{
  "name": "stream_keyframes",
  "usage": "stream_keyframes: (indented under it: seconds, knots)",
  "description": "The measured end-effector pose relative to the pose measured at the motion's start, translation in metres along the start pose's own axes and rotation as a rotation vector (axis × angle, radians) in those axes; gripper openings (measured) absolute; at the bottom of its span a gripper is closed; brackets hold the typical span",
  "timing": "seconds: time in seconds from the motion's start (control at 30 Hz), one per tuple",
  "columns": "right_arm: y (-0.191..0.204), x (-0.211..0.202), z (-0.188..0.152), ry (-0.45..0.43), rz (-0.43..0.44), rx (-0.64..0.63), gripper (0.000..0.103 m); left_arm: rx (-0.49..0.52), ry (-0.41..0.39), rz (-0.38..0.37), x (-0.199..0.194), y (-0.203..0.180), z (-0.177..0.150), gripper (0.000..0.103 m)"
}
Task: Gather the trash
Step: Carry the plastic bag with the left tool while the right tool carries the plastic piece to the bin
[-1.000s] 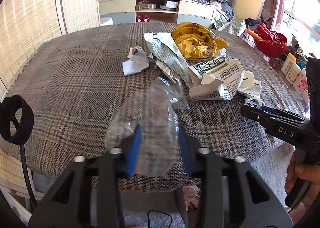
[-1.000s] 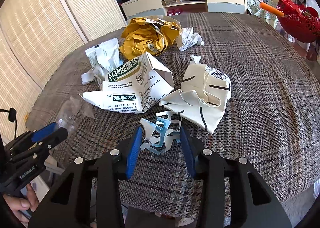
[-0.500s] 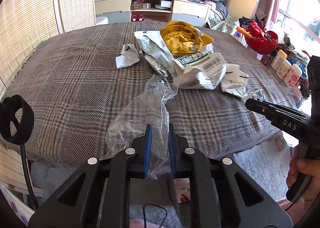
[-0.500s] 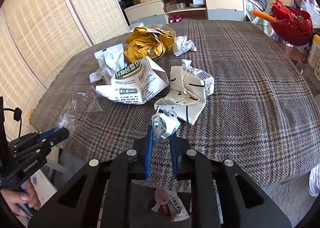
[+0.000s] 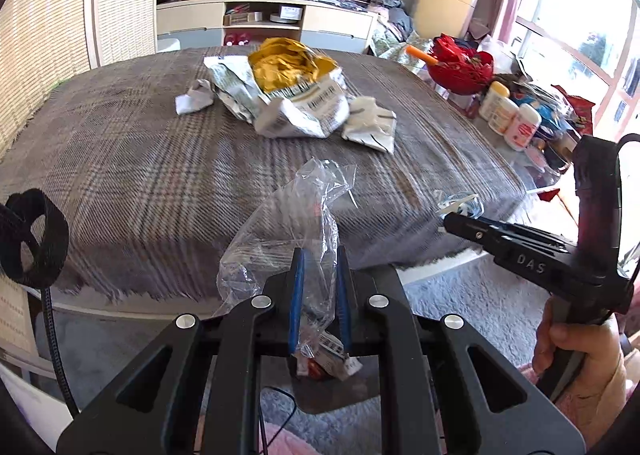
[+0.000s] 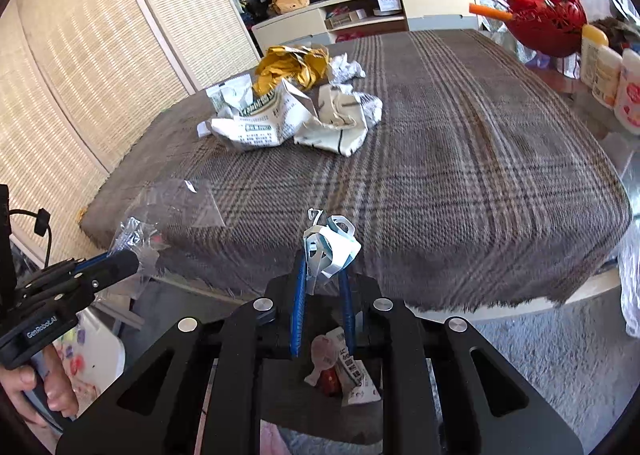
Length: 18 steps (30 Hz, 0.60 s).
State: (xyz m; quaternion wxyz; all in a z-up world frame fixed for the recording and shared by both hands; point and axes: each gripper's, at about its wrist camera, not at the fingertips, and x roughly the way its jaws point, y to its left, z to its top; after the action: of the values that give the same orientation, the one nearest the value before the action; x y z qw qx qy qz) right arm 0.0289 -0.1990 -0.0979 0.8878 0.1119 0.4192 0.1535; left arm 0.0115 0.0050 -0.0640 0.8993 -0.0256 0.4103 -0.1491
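Observation:
My left gripper (image 5: 319, 261) is shut on a clear plastic bag (image 5: 298, 215) and holds it off the table's near edge; it also shows in the right wrist view (image 6: 120, 261). My right gripper (image 6: 323, 261) is shut on a blue and white paper scrap (image 6: 329, 243), lifted past the table edge; it shows in the left wrist view (image 5: 460, 217). On the plaid table (image 5: 140, 175) lie a yellow crumpled bag (image 5: 286, 63), a white printed carton (image 5: 308, 111), a white paper bag (image 5: 370, 127) and a small paper wad (image 5: 194, 101).
A dark bin with trash in it (image 6: 344, 371) stands on the floor below both grippers. A red bowl (image 5: 460, 69) and several bottles (image 5: 510, 115) stand at the right. A TV cabinet (image 5: 264, 23) stands behind the table.
Both grippers closed on their trash, the left on the plastic bag and the right on the paper scrap, then pulled back and up off the table toward the floor bin.

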Motion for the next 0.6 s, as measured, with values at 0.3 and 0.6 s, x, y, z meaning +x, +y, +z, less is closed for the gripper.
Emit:
stream_keyframes:
  seconds: [0.3, 0.6]
  knots:
    - [-0.006, 0.003, -0.042, 0.072, -0.01, 0.018, 0.018, -0.01, 0.083, -0.038, 0.023, -0.019, -0.046, 0.014]
    - [0.001, 0.029, -0.064, 0.179, -0.048, 0.01, 0.018, -0.062, 0.202, -0.053, 0.069, -0.012, -0.086, 0.012]
